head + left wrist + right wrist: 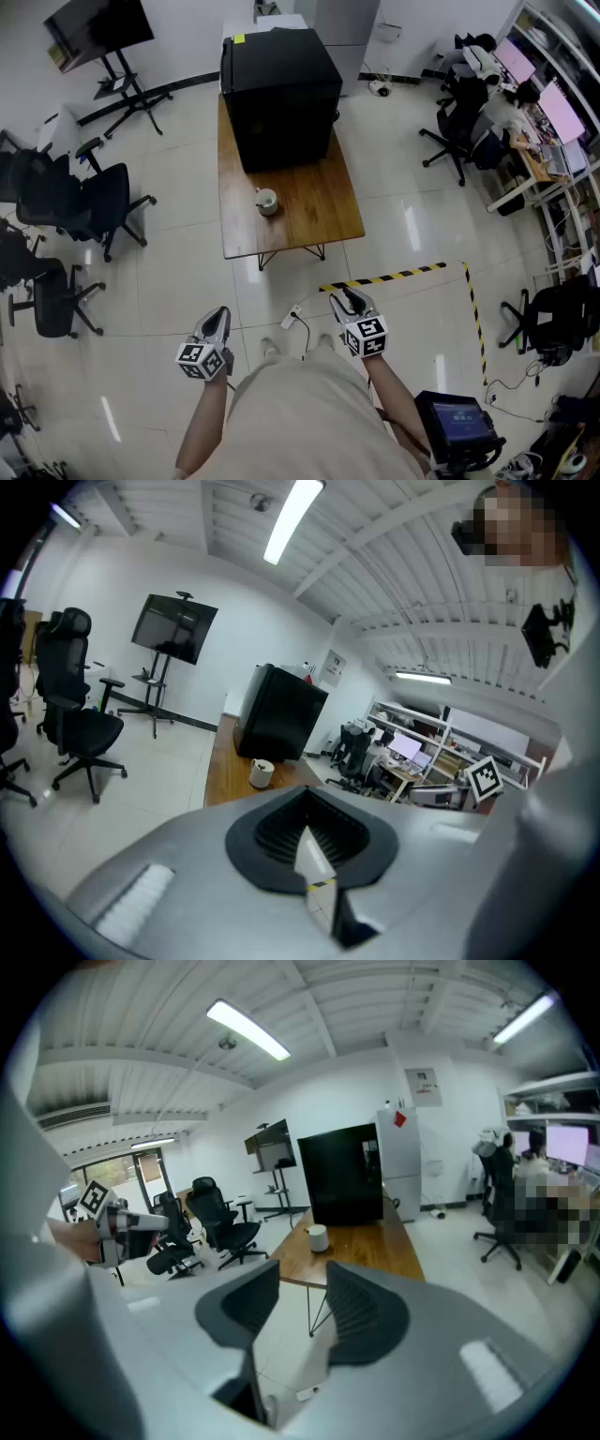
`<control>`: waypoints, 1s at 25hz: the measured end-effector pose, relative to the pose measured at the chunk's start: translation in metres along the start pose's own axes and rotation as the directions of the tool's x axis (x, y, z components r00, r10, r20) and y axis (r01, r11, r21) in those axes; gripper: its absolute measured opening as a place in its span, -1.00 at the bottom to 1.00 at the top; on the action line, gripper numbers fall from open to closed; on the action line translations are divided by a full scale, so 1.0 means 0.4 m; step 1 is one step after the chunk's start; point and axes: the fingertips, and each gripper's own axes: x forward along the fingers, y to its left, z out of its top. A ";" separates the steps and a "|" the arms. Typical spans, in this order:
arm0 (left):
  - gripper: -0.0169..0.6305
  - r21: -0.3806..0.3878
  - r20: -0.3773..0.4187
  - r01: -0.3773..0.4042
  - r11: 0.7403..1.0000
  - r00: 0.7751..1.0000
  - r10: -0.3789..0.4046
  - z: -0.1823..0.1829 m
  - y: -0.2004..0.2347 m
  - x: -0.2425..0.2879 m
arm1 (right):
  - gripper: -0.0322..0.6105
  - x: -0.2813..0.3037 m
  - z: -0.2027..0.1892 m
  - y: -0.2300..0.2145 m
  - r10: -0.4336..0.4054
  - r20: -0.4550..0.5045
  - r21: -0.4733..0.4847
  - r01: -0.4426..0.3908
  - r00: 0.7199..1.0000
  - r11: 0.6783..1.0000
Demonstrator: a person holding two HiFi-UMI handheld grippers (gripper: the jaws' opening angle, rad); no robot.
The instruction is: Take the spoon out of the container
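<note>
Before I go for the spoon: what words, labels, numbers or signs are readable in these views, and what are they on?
Nothing can be read in any view.
Wall notice: print too small to read.
Yellow sticker on the black cabinet: too small to read.
Device screen: blue, blurred.
Marker cubes: black-and-white square patterns only, no letters or digits.
</note>
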 end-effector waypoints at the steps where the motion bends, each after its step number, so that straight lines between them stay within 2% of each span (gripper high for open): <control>1: -0.95 -0.007 0.012 -0.008 1.000 1.000 0.008 0.003 -0.024 0.015 | -0.41 -0.002 0.016 -0.019 0.013 -0.003 -0.045 -0.013 1.000 0.999; 4: -0.95 -0.021 0.029 -0.025 0.999 0.999 0.026 0.003 -0.099 0.064 | -0.41 -0.015 0.050 -0.088 0.041 -0.009 -0.123 -0.042 0.999 0.992; 10: -0.95 -0.011 0.013 -0.028 1.000 1.000 0.028 -0.005 -0.216 0.156 | -0.41 -0.068 0.027 -0.216 0.069 -0.006 -0.062 -0.069 0.998 0.996; 12: -0.95 -0.016 0.012 -0.036 0.999 0.999 0.036 -0.006 -0.245 0.179 | -0.41 -0.076 0.011 -0.239 0.100 -0.025 -0.049 -0.101 0.995 0.994; 16: -0.95 -0.032 0.006 -0.057 0.998 0.998 0.058 -0.014 -0.281 0.205 | -0.41 -0.077 -0.021 -0.228 0.204 -0.112 -0.114 -0.217 0.972 0.970; 18: -0.95 -0.038 0.011 -0.079 0.996 0.997 0.079 -0.015 -0.288 0.217 | -0.41 -0.070 -0.008 -0.231 0.229 -0.111 -0.149 -0.244 0.967 0.958; 21: -0.95 -0.045 0.009 -0.116 0.992 0.993 0.117 -0.040 -0.308 0.220 | -0.41 -0.065 -0.013 -0.258 0.256 -0.109 -0.147 -0.270 0.961 0.952; 25: -0.95 -0.063 0.013 -0.165 0.984 0.986 0.166 -0.066 -0.319 0.211 | -0.41 -0.049 -0.042 -0.268 0.306 -0.180 -0.204 -0.339 0.935 0.918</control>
